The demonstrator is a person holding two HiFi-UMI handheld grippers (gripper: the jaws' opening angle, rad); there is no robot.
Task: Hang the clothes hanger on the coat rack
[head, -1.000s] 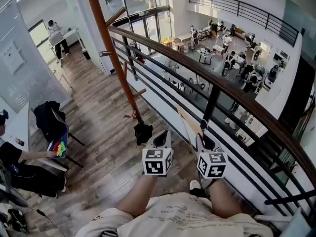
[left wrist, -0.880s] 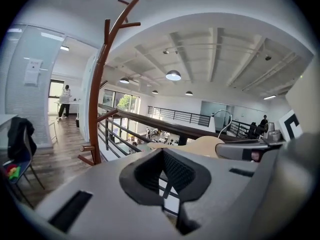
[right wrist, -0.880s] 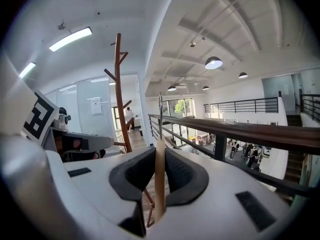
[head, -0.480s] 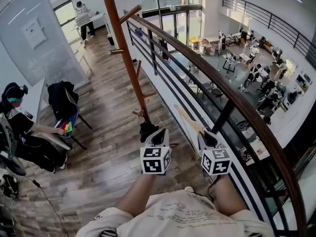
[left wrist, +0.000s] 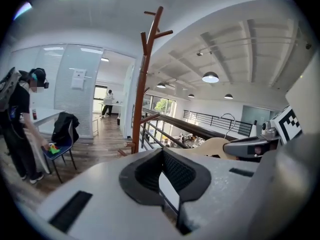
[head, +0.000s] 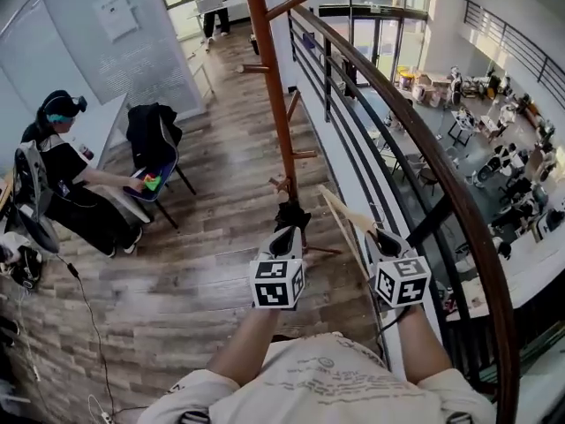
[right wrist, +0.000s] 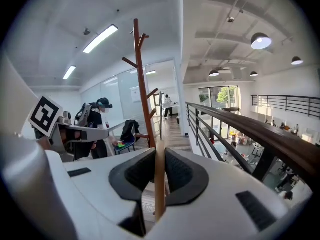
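One hanger, one coat rack, two grippers: the hanger is not yet on a peg.
The right gripper (head: 381,237) is clamped on the wooden hanger (head: 342,222), whose long axis slants toward the coat rack (head: 272,87), which stands ahead and to the left. The left gripper (head: 284,235), nearer the rack, is slightly parted and empty.

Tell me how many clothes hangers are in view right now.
1. The wooden hanger is clamped in the right gripper, in front of the person. None hangs on the coat rack; others may be out of view.
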